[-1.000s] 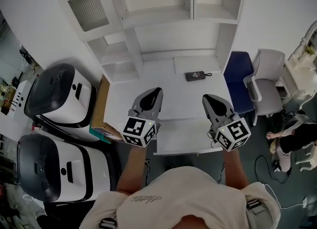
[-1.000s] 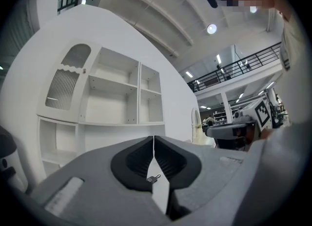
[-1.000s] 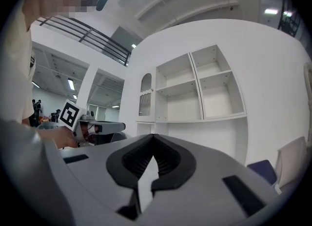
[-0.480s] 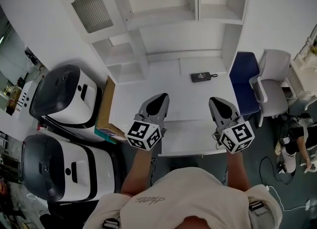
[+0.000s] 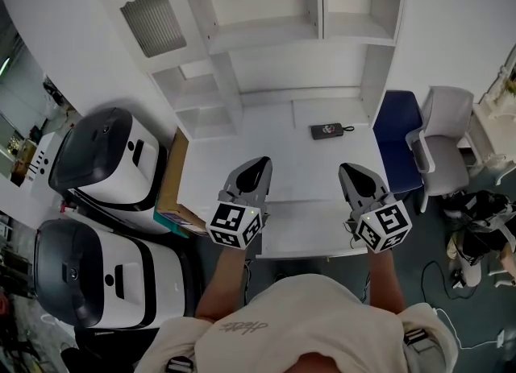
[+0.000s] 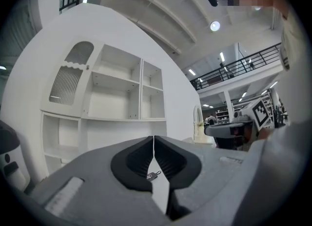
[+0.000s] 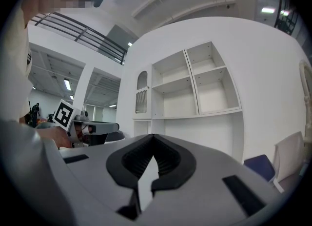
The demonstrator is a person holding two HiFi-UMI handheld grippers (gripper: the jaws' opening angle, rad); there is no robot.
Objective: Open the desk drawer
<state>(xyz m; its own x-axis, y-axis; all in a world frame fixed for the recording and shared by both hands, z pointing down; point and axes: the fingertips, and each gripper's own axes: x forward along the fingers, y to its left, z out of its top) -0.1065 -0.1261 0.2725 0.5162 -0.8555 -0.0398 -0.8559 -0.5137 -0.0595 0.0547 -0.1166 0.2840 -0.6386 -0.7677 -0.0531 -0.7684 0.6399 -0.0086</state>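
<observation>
Jaws together (tips touching): left hand-held gripper (image 5: 256, 164), right hand-held gripper (image 5: 349, 171), two above one desk (image 5: 284, 147).

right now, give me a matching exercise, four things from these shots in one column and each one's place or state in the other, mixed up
Things:
1. small black device
2. blue chair
3. brown box
4. left gripper

Places or states:
A. against the left side of the desk, next to a black-and-white machine
B. jaws shut on nothing, above the desk's front part
C. lying on the desk top, toward the back right
D. standing at the desk's right side

Pairs: 1-C, 2-D, 3-A, 4-B
</observation>
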